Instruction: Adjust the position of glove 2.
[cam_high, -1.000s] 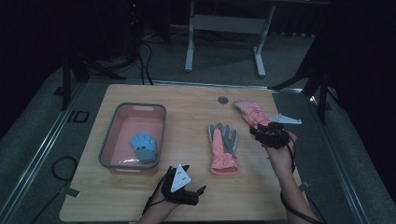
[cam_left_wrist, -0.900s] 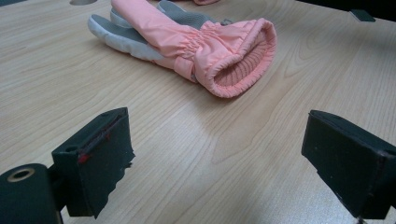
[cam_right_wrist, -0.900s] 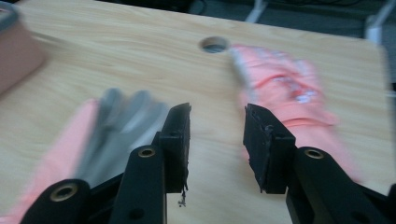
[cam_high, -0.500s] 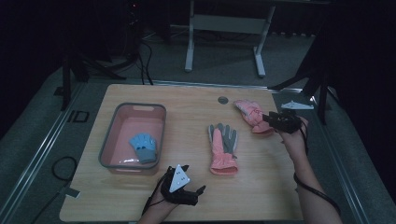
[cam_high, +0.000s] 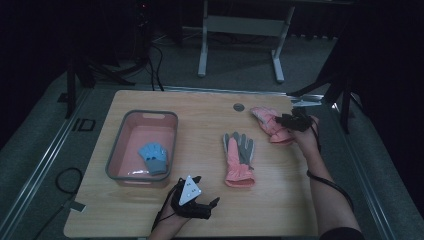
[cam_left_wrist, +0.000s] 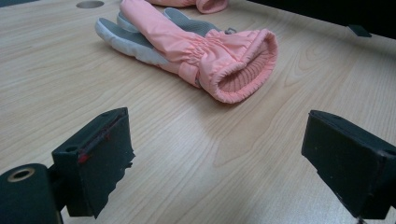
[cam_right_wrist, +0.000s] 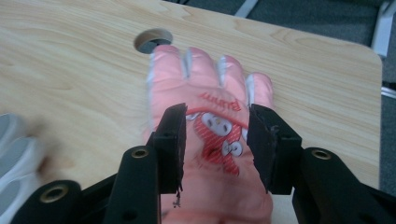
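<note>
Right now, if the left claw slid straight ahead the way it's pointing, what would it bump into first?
Probably the pink glove lying palm-up in the middle of the table. The left claw is open, with bare wood just ahead, and the glove's cuff sits straight down its line. Depth is hard to judge.

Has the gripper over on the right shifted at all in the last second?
Yes. The right gripper has slid toward the far right corner of the table, and now sits over the far pink glove, jaws apart.

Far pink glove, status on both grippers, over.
Right gripper open above far pink glove, jaws just opening. Left gripper open, idle. Near pink glove untouched. Nothing blocking.
</note>
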